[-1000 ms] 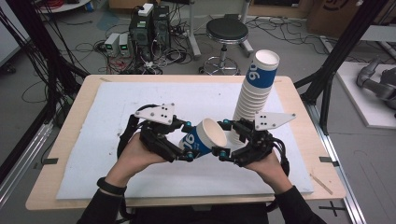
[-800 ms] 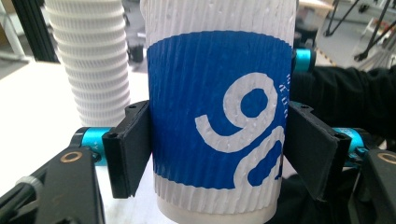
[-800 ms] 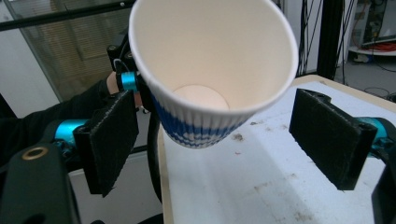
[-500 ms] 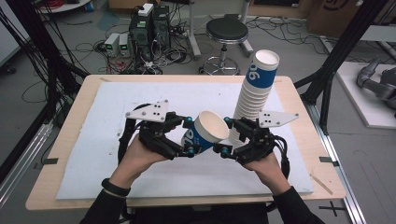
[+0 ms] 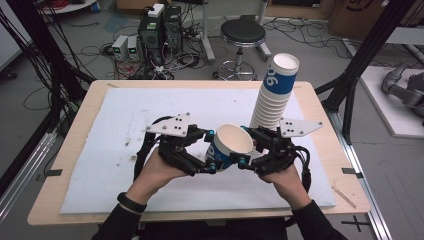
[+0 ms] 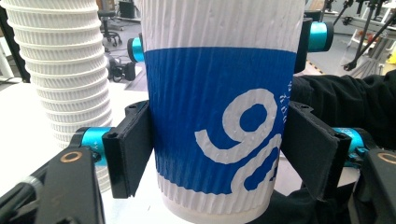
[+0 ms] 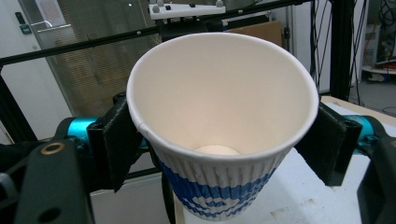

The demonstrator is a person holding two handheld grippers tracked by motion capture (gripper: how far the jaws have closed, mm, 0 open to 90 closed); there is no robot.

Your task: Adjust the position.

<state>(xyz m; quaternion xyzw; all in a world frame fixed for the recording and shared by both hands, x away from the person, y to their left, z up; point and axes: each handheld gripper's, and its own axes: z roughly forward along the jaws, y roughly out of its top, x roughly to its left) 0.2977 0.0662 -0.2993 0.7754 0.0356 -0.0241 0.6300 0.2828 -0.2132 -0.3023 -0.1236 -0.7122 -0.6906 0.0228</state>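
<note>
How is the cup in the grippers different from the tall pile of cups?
The cup is single, while the pile is many cups nested together. The cup is held up off the table between the left gripper and right gripper; the pile stands on the table. The cup is tipped over, its mouth toward the right gripper; the pile rises with a slight lean. Both are ribbed white paper with a blue band.

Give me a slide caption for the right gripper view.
Right gripper holding an empty paper cup by its sides, mouth tilted toward the camera.
</note>
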